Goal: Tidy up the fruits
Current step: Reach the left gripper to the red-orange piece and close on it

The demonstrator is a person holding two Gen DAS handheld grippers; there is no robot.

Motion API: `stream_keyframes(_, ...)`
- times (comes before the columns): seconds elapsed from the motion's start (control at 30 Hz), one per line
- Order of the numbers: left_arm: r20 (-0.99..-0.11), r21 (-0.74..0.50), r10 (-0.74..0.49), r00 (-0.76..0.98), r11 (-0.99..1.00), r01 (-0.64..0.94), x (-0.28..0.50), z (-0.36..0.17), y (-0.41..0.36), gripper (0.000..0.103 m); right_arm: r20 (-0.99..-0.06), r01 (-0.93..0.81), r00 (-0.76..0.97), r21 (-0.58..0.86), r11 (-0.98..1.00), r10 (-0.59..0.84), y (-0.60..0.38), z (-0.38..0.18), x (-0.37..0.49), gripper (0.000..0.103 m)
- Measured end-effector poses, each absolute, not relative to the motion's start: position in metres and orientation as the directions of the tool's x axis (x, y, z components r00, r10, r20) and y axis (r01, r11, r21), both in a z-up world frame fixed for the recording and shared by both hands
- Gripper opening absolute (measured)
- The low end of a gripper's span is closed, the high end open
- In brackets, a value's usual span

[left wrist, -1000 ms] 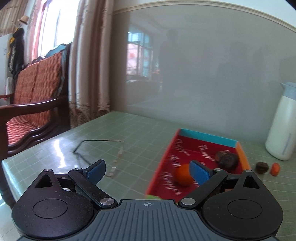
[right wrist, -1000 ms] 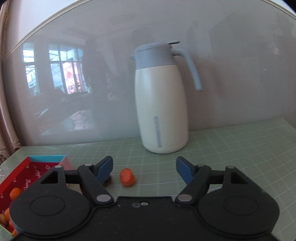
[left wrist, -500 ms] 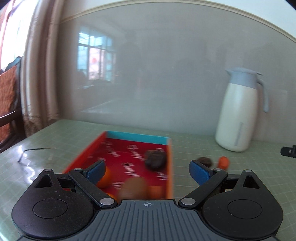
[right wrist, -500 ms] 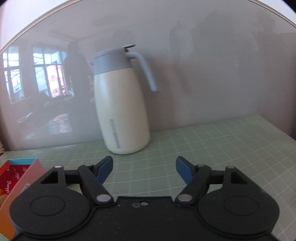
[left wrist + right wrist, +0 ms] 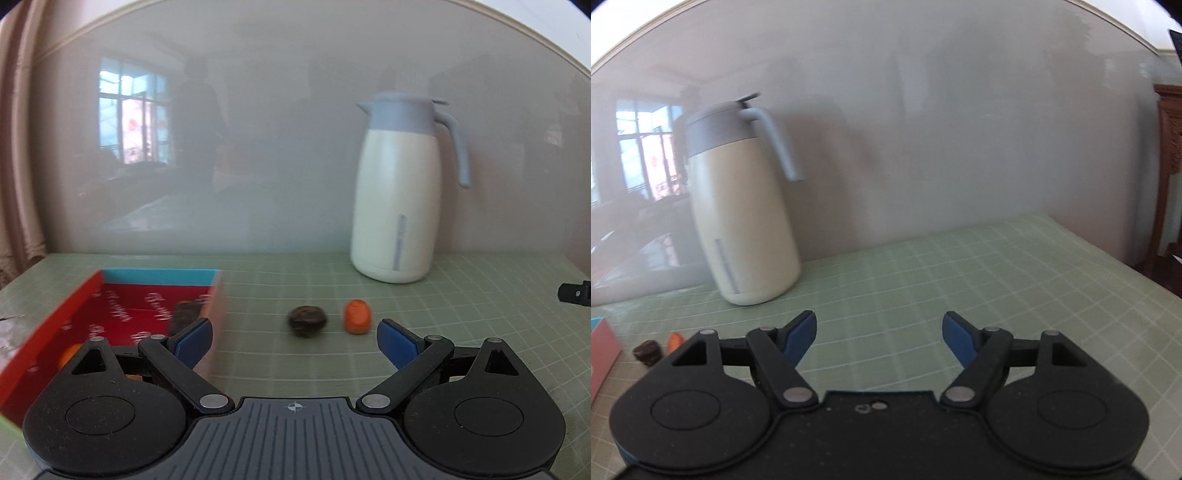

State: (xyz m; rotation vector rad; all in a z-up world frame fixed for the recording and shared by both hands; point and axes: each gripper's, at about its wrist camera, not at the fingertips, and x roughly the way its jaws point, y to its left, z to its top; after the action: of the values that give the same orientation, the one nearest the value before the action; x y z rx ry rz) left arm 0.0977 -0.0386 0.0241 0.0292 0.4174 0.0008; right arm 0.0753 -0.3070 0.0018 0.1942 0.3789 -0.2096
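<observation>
While both tools hang over the green checked table [image 5: 461, 295], the scene reads near to far as follows.

Left hand-held gripper [image 5: 294, 341]: jaws spread wide, nothing between the blue pads; it points slightly down at the table.
Right hand-held gripper [image 5: 879, 334]: jaws spread apart, only bare table between the pads; a black bit of it shows at the right edge of the left view.
Box [image 5: 55, 321]: red inside with pale lettering, blue far wall, orange-pink right wall; it sits at the left of the left view, its near part hidden behind the left gripper's body.
Fruit in box: an orange fruit [image 5: 70, 352] peeks out near the gripper's left arm; a dark fruit [image 5: 184, 314] lies against the right wall, farther back.
Dark fruit on table [image 5: 307, 321]: brown and wrinkled, outside the box, to its right, just ahead of the left gripper's gap.
Small orange fruit [image 5: 357, 316]: just beside the dark one on its right, with a narrow gap between them; both also show at the lower left of the right view, partly hidden.
Jug [image 5: 397, 192]: cream body, grey-blue lid and handle, upright near the table's back edge, behind and right of the two loose fruits, well apart from them.
Wall [image 5: 277, 129]: glossy grey panel behind the table, with a dim reflection of a window and a standing person.
Curtain [image 5: 14, 147]: beige, at the far left edge.
</observation>
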Motion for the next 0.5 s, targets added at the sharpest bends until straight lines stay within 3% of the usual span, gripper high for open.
stream_keyframes(0.13, -0.425, 0.030, -0.022, 0.905, 0.999, 0.038, 0.116, 0.019, -0.060, 0.096, -0.390, 0.291, 0.895, 0.139, 0.947, -0.217, -0.324, -0.003, 0.073, 0.076)
stream_keyframes(0.27, -0.471, 0.031, -0.057, 0.880, 0.996, 0.081, 0.138, 0.011, -0.084, 0.069, -0.403, 0.347, 0.877, 0.159, 0.924, -0.260, -0.345, -0.007, 0.070, 0.076)
stream_keyframes(0.37, -0.499, 0.055, -0.052, 0.865, 0.994, 0.091, 0.153, 0.000, -0.100, 0.068, -0.408, 0.364, 0.870, 0.157, 0.918, -0.276, -0.355, -0.010, 0.068, 0.076)
stream_keyframes(0.5, -0.539, 0.033, -0.059, 0.841, 0.995, 0.091, 0.173, -0.008, -0.105, 0.055, -0.412, 0.368, 0.867, 0.148, 0.918, -0.281, -0.360, -0.013, 0.071, 0.077)
